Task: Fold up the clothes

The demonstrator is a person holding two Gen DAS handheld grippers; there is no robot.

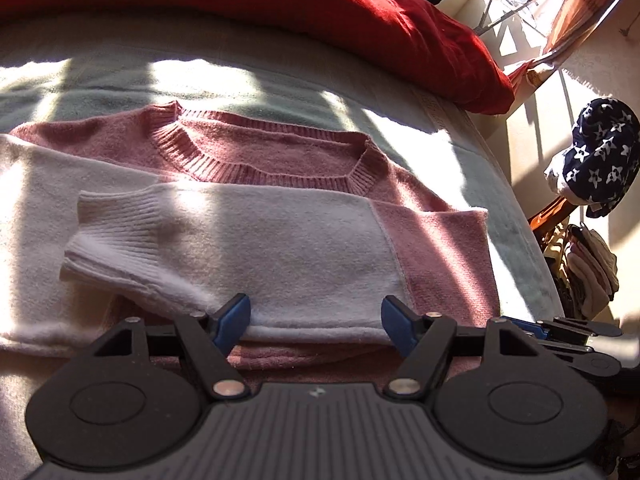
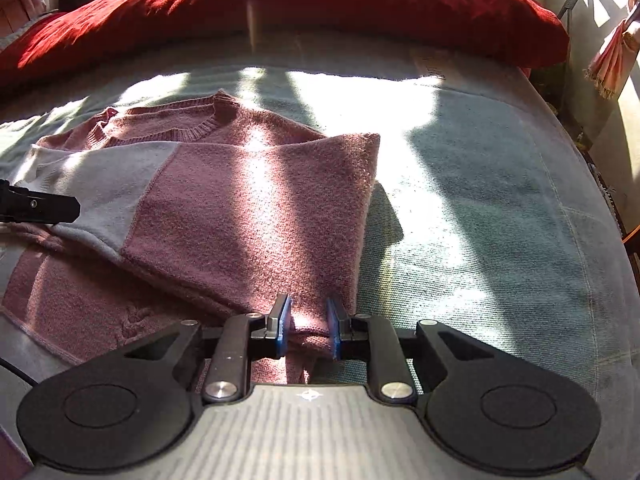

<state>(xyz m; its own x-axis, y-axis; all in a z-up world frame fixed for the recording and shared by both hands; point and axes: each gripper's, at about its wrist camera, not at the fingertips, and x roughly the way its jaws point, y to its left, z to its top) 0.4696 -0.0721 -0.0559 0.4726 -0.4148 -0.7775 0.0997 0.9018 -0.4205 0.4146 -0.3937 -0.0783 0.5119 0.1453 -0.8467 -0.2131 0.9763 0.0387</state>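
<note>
Pink sweater [image 2: 248, 216]; right hand-held gripper [image 2: 309, 330] pinching its fold

Two close downward views, sweater [image 1: 280, 240] shared

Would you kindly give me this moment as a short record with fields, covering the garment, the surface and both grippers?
garment: pink and white sweater, lying flat, one sleeve folded across the body
surface: pale green bedcover
behind: red blanket
left gripper: open, over the sleeve's edge
right gripper: shut on a pink fold of the sweater
off the bed: star-print cloth
</note>
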